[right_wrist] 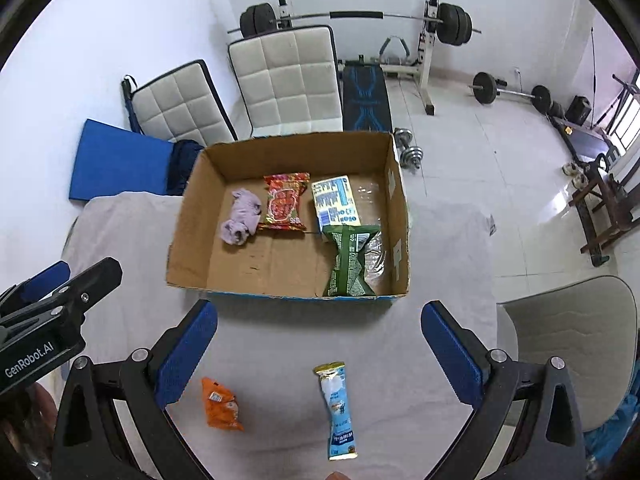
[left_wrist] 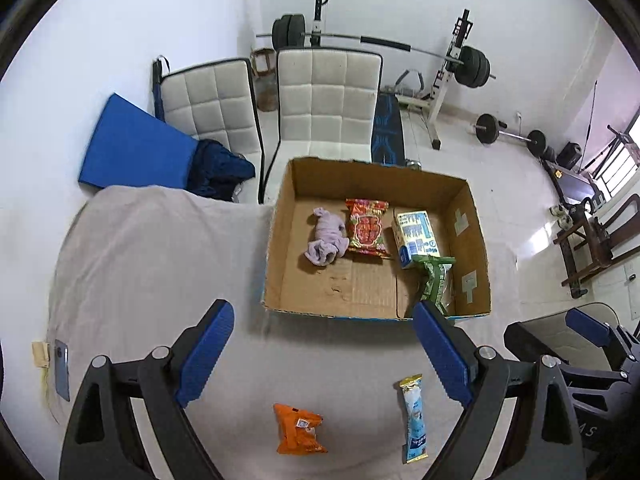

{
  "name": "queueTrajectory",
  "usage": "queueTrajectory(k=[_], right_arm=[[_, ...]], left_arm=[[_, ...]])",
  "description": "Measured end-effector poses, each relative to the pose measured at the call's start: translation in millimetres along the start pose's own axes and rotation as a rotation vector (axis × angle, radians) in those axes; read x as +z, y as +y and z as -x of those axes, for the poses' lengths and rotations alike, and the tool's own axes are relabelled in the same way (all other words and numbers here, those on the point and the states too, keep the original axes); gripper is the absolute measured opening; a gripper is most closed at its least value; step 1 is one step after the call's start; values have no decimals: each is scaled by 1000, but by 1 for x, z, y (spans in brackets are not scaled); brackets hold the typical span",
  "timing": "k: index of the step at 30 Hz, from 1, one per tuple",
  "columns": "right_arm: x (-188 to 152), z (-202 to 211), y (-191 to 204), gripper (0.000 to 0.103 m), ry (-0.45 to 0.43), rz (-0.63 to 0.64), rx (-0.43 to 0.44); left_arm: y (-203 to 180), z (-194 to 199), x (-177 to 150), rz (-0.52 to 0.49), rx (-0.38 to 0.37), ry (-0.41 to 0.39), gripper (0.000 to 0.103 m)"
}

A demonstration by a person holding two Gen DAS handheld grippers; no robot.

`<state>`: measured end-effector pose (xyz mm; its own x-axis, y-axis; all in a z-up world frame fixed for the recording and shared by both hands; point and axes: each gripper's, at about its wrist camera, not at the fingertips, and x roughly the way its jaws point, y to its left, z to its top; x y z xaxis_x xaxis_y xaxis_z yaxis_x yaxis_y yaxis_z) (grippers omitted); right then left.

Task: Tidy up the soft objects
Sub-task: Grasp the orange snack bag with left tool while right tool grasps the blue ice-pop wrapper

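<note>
An open cardboard box [left_wrist: 280,240] [right_wrist: 188,216] stands on a table with a pale cloth. In it lie a lilac cloth [left_wrist: 326,240] [right_wrist: 242,222], a red snack packet [left_wrist: 366,228] [right_wrist: 285,202], a white and blue pack [left_wrist: 416,236] [right_wrist: 334,200] and a green packet [left_wrist: 434,280] [right_wrist: 348,260]. In front of the box lie an orange packet [left_wrist: 300,430] [right_wrist: 222,404] and a light blue stick packet [left_wrist: 414,420] [right_wrist: 338,412]. My left gripper [left_wrist: 324,348] is open and empty above them. My right gripper [right_wrist: 320,344] is open and empty too.
The right gripper shows at the right edge of the left wrist view [left_wrist: 580,344]; the left one shows at the left of the right wrist view [right_wrist: 52,312]. A phone [left_wrist: 62,374] lies at the table's left edge. White chairs [left_wrist: 328,100], a grey chair [right_wrist: 572,344] and gym gear surround the table.
</note>
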<state>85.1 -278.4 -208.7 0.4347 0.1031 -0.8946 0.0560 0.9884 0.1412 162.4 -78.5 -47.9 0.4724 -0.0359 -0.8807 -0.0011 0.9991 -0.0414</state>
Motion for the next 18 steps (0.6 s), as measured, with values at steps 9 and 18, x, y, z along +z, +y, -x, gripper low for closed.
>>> queueTrajectory(k=[9, 18], right_arm=[[-38, -15, -6, 103, 99, -16, 0], [-137, -138, -32, 103, 441, -60, -24]], left_arm=[[6, -11, -34, -7, 56, 62, 92], [33, -134, -139, 17, 100, 423, 92]])
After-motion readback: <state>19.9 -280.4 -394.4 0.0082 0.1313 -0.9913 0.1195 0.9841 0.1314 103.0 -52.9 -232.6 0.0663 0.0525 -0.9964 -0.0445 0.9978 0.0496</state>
